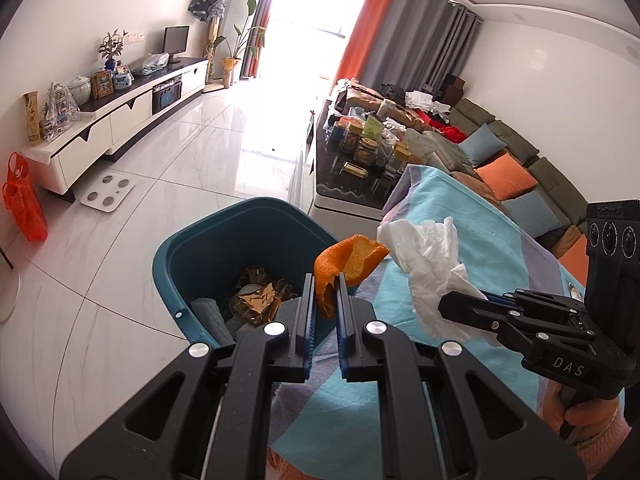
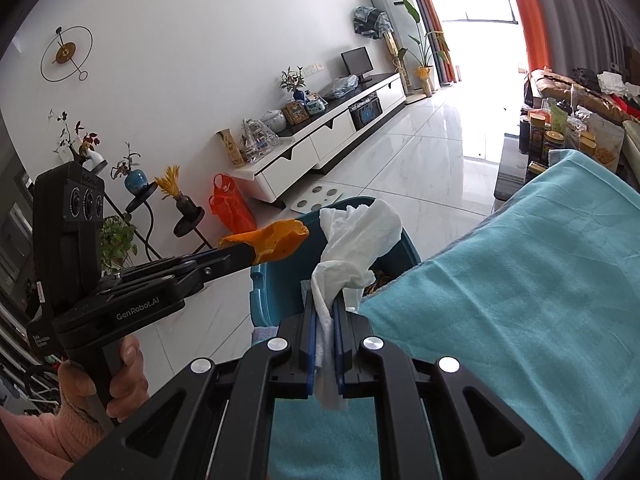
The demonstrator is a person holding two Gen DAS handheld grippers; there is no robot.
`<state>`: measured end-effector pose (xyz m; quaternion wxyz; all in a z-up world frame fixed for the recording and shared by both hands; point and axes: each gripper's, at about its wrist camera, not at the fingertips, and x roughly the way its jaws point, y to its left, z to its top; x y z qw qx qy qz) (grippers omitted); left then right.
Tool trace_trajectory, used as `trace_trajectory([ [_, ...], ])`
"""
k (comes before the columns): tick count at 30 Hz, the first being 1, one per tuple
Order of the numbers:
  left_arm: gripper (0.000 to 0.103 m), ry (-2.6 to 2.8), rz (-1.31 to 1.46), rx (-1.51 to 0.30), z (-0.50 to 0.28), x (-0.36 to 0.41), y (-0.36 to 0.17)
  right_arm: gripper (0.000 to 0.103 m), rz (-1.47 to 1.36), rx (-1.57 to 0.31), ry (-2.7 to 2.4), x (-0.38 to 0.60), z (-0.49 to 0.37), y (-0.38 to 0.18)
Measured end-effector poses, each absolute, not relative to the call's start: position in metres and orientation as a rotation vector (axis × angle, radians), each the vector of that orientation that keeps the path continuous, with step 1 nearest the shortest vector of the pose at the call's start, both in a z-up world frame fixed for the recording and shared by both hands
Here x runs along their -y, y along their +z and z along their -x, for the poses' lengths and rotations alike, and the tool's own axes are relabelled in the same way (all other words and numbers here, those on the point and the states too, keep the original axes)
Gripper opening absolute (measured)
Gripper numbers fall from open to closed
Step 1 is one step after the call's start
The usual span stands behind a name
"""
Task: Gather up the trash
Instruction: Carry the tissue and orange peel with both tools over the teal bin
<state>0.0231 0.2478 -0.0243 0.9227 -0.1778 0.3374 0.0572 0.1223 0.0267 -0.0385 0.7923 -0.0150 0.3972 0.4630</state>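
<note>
With the left gripper (image 1: 324, 280) pinching the peel (image 1: 348, 264) and the right gripper (image 2: 325, 300) clamping the tissue (image 2: 356, 232), both loads should clear the bin (image 1: 192, 240) rim before either lets go.

A bin (image 1: 208, 248) is set on the floor (image 1: 192, 152) just left of a cloth-covered surface (image 1: 472, 216). Wrappers (image 1: 260, 292) are seen in the bin. A peel (image 1: 348, 264) is held in the left gripper (image 1: 325, 300) above the bin's right rim. To its right, a tissue (image 1: 432, 264) is held in the right gripper (image 1: 452, 304) above the cloth. Behind the cloth a low table (image 1: 340, 196) is crowded with jars (image 1: 366, 148). A sofa (image 1: 532, 168) lies to the right, a cabinet (image 1: 120, 120) along the left wall, and a scale (image 1: 107, 194) before it.
</note>
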Motion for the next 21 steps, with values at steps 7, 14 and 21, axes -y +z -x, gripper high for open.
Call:
trace_trajectory([
  [7,0.01,0.147,0.372,-0.7,-0.027,-0.252,-0.029,0.006,0.037,-0.873,1.008,-0.039,-0.129,-0.04],
  [14,0.01,0.177,0.387,-0.713,-0.032,-0.262,-0.038,0.006,0.032,-0.9,1.022,-0.053,-0.137,-0.045],
  [21,0.01,0.202,0.397,-0.723,-0.041,-0.269,-0.046,0.006,0.026,-0.929,1.022,-0.068,-0.144,-0.053],
])
